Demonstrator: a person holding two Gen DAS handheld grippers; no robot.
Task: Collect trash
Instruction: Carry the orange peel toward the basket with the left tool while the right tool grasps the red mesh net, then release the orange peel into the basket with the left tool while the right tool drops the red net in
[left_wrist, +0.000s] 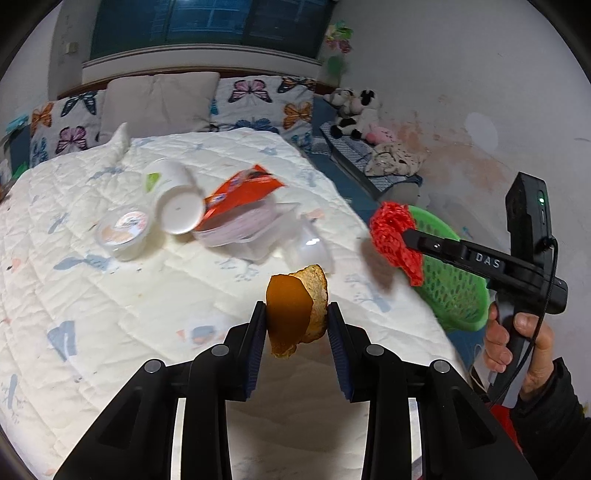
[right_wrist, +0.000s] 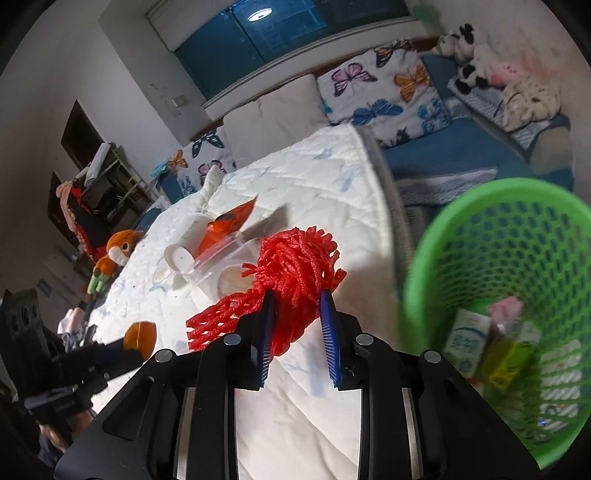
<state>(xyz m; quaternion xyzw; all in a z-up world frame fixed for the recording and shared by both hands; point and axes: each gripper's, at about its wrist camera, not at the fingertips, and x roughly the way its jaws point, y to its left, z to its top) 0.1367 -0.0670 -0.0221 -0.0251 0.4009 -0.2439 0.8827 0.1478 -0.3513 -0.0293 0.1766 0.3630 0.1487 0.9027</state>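
Note:
My left gripper (left_wrist: 296, 310) is shut on an orange fruit peel (left_wrist: 291, 310) and holds it above the white quilted bed (left_wrist: 110, 295). My right gripper (right_wrist: 297, 299) is shut on a red foam fruit net (right_wrist: 291, 269), held over the bed's right edge beside the green mesh basket (right_wrist: 436, 258). In the left wrist view the red net (left_wrist: 391, 229) hangs in front of the basket (left_wrist: 454, 291). The basket holds several cartons (right_wrist: 495, 343). On the bed lie a white paper cup (left_wrist: 177, 199), an orange wrapper (left_wrist: 243, 188), a clear plastic box (left_wrist: 251, 229) and a small lidded cup (left_wrist: 123, 229).
Butterfly pillows (left_wrist: 258, 103) line the headboard. Plush toys (left_wrist: 354, 110) sit on a blue bench at the right wall. An orange plush (right_wrist: 118, 247) lies at the bed's left side. A small clear cup (left_wrist: 314, 251) sits near the peel.

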